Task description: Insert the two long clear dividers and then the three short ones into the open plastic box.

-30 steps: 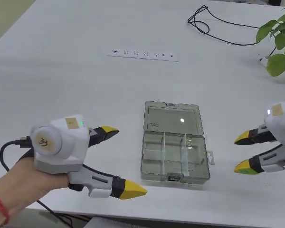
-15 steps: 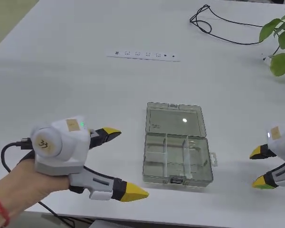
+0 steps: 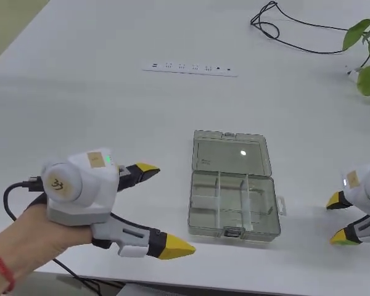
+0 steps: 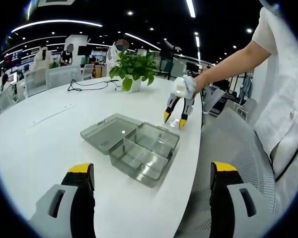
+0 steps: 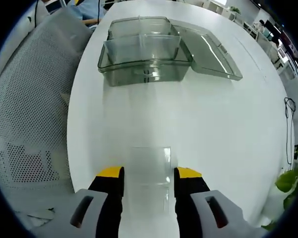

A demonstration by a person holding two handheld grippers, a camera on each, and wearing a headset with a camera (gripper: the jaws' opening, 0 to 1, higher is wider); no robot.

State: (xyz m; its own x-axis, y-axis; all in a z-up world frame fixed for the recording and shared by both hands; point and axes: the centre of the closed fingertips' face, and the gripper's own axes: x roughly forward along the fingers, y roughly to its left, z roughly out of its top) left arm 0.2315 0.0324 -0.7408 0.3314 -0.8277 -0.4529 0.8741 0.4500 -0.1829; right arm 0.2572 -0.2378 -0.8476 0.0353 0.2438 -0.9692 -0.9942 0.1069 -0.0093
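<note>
– White table (image 3: pixel 80 92), power strip (image 3: pixel 191 68) at the far side. Status, left to right?

– First, the left hand-held gripper (image 3: pixel 163 208): jaws wide apart, nothing between them, hovering off the box's left side. Next, the open plastic box (image 3: pixel 209 227): mid-table near the front edge, lid (image 3: pixel 231 154) laid flat behind it. Two long dividers (image 3: pixel 219 197) appear seated inside. A short cross piece (image 3: pixel 205 197) looks fitted in the left column. The clear plastic prevents a firm count.

– And the right side?

– The right hand-held gripper (image 3: pixel 337 219) is well apart from the box. Its own view shows a clear divider (image 5: pixel 149 168) between its jaws. Pinched or merely straddled, I cannot tell.

– What remains?

– By my judgement, that divider, and possibly further short ones.

– Change over the last second?

– The right hand-held gripper has drawn away from the box, toward the near edge. The left hand-held gripper has held its place, jaws unchanged.
</note>
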